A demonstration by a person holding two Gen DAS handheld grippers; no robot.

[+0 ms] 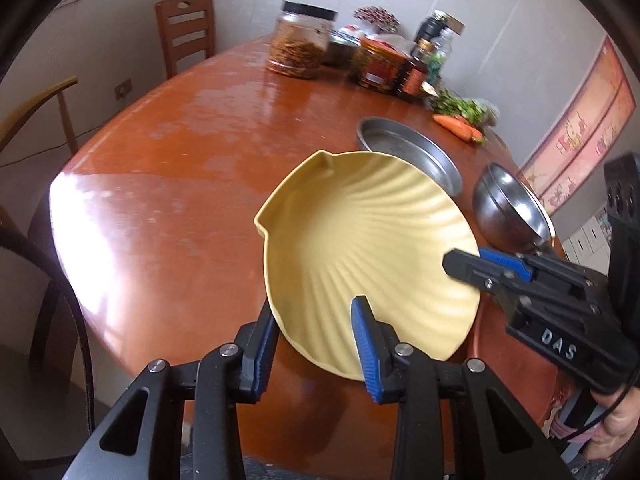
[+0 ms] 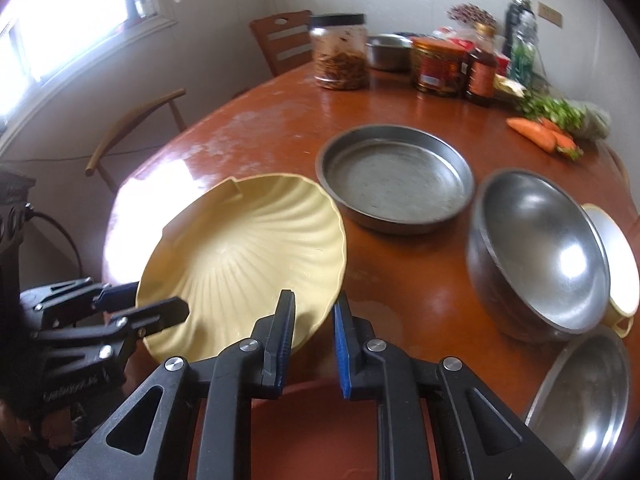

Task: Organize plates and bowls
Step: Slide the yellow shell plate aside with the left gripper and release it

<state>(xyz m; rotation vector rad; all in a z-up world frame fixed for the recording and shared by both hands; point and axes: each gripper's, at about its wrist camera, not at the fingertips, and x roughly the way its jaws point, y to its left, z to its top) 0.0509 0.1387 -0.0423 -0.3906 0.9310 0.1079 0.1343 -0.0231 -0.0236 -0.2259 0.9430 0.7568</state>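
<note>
A yellow ribbed plate [image 1: 360, 240] is held tilted above the brown table [image 1: 180, 160]. My left gripper [image 1: 316, 320] has its fingers on either side of the plate's near rim, and my right gripper [image 1: 464, 262] clamps its right rim. In the right wrist view the plate [image 2: 248, 248] sits between my right gripper [image 2: 314, 308] and the left gripper [image 2: 148, 304]. A flat metal pan [image 2: 394, 184], a tilted steel bowl [image 2: 540, 248], a cream bowl [image 2: 616, 256] behind it and another steel bowl [image 2: 592, 400] lie to the right.
Jars and bottles [image 2: 436, 64], a large jar [image 2: 340, 52], a small steel bowl [image 2: 388, 52], greens and carrots [image 2: 540, 132] stand at the table's far side. Wooden chairs [image 2: 284, 40] stand behind and to the left. A window [image 2: 60, 8] is at the left.
</note>
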